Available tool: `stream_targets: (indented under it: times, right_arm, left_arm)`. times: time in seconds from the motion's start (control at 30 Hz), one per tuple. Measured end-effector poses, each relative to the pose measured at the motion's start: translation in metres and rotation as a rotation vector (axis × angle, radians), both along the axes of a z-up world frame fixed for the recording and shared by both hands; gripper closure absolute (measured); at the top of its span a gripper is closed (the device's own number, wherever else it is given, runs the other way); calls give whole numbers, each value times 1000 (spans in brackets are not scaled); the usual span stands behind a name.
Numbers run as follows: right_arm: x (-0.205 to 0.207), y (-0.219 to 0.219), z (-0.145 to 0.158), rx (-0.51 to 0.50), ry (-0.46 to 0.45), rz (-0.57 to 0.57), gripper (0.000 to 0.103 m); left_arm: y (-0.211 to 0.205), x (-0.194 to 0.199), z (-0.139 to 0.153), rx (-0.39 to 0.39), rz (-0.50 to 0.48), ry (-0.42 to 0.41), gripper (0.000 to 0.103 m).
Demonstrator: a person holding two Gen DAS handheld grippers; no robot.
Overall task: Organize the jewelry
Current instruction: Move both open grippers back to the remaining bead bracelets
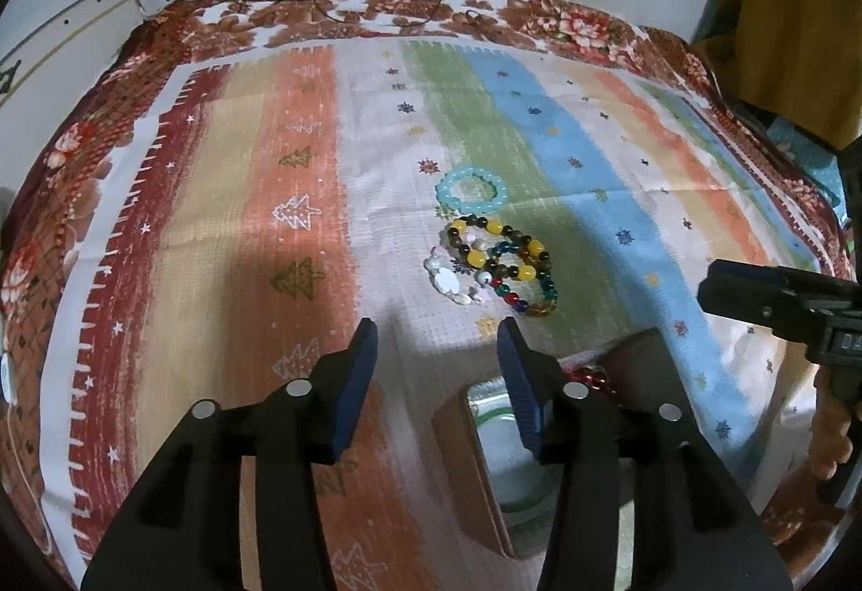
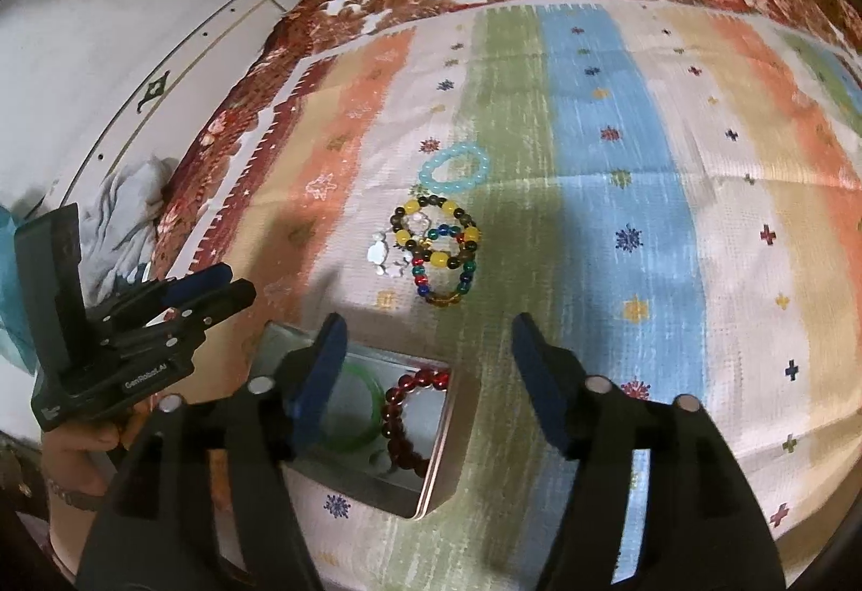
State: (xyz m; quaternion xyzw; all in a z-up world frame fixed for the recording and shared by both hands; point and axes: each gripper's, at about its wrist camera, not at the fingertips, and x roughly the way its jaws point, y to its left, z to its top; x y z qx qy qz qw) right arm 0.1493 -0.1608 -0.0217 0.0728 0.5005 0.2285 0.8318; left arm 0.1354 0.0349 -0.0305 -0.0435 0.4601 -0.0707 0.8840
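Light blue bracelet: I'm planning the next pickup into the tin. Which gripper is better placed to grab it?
Either could; the right gripper looks slightly better placed. It is open and empty above the tin, with the light blue bracelet straight ahead. The left gripper is also open, the bracelet pile in its line.

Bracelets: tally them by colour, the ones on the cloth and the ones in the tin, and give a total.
Light blue bracelet, on the cloth: 1
Yellow and dark bracelet, on the cloth: 1
Multicoloured bracelet, on the cloth: 1
White bracelet, on the cloth: 1
Green bangle, in the tin: 1
Dark red bracelet, in the tin: 1
Total: 6
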Motion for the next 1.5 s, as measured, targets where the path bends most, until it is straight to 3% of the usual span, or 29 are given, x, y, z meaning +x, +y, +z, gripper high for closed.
stream_targets:
  times: [0.5, 0.67, 0.9, 1.5]
  right_arm:
    - [26, 6, -16, -37, 35, -9, 37]
    - [37, 11, -23, -44, 55, -9, 37]
    - [51, 16, -31, -38, 82, -3, 37]
    - [85, 27, -54, -58, 142, 3, 37]
  left_arm:
    - [10, 33, -20, -9, -8, 80, 51]
    - [13, 46, -27, -76, -25, 121, 51]
    - [13, 62, -37, -100, -36, 155, 50]
    - [6, 96, -63, -28, -68, 207, 51]
